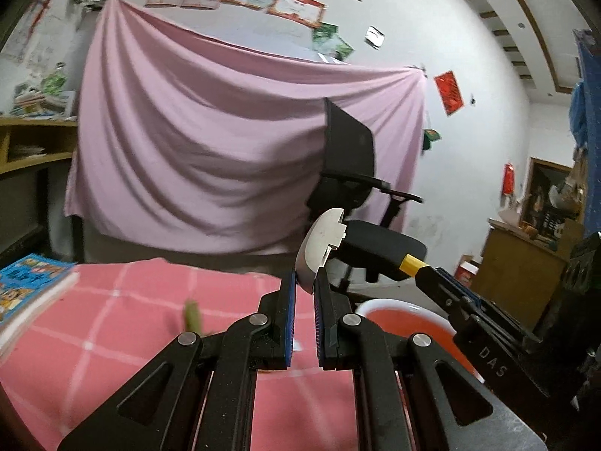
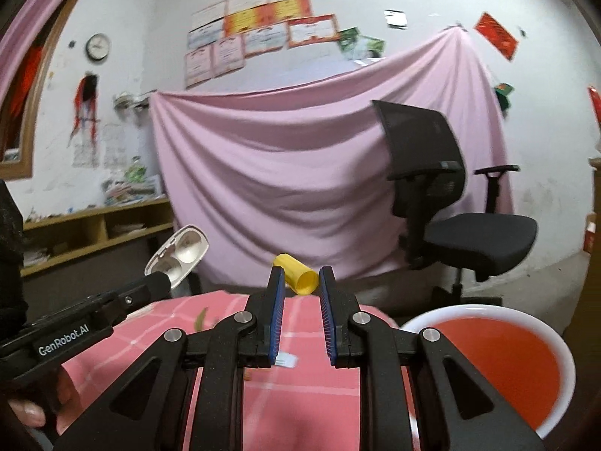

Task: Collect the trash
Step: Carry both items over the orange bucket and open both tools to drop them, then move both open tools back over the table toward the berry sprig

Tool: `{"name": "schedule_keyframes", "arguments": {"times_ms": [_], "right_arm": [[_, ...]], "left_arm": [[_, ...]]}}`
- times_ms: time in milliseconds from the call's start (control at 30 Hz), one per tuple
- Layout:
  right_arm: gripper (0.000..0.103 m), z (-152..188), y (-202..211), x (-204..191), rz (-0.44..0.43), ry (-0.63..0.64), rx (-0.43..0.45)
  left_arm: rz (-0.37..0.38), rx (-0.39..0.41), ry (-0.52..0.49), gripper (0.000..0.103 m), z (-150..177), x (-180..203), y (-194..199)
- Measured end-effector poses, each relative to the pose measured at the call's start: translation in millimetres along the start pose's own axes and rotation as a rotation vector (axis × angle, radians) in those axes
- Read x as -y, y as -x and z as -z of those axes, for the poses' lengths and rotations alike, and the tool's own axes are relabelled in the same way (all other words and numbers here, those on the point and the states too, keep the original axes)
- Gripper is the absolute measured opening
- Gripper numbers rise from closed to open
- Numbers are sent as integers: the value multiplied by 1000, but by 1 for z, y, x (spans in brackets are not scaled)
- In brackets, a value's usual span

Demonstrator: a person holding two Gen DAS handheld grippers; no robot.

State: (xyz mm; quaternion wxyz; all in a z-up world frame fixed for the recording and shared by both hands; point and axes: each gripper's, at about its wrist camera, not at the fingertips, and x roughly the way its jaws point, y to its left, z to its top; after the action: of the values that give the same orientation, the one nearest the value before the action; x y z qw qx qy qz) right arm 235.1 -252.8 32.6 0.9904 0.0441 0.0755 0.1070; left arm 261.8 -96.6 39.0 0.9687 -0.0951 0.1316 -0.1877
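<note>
Both pieces are up off the desk [image 2: 300,394]: left gripper [image 1: 305,282] jaws pinching the white plastic tray [image 1: 323,242], right gripper [image 2: 299,282] pinching the yellow tube [image 2: 296,274]. Next, I'd say, over the red bin [image 2: 499,360] and release.

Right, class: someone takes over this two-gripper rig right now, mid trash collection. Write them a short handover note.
Left gripper: shut on a white moulded plastic shell with two round hollows, held up above the table.
Right gripper: shut on a short yellow plastic tube, also lifted.
Red bin with a white rim: low on the right, beside the table edge, no trash visible in it.
Pink checked tablecloth: a small green scrap and a small white paper bit lie on it.
Done: two pieces picked up.
Left: drop both in the bin, then probably the scraps.
</note>
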Motion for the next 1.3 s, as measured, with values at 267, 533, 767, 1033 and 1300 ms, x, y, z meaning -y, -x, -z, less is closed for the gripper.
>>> {"name": "schedule_keyframes", "arguments": {"times_ms": [267,533,767,1033,1300], "right_arm": [[16,-1,5,55,93,-110,-3],[16,8,6,111,167,-249,-53],[17,17,1,144,194,-314,-137],[25,25,-2,165,221,-373,-206],[29,20,-1,155,201,-355,-177]], "left_arm": [[89,-93,-34,7,-7,50,-44],[170,-290,-40,7,11,91,-97],[195,-430,-52,7,29,111,-126],[173,-466,-38,16,32,109,-133],[93,-383,-28,17,15,86,-110]]}}
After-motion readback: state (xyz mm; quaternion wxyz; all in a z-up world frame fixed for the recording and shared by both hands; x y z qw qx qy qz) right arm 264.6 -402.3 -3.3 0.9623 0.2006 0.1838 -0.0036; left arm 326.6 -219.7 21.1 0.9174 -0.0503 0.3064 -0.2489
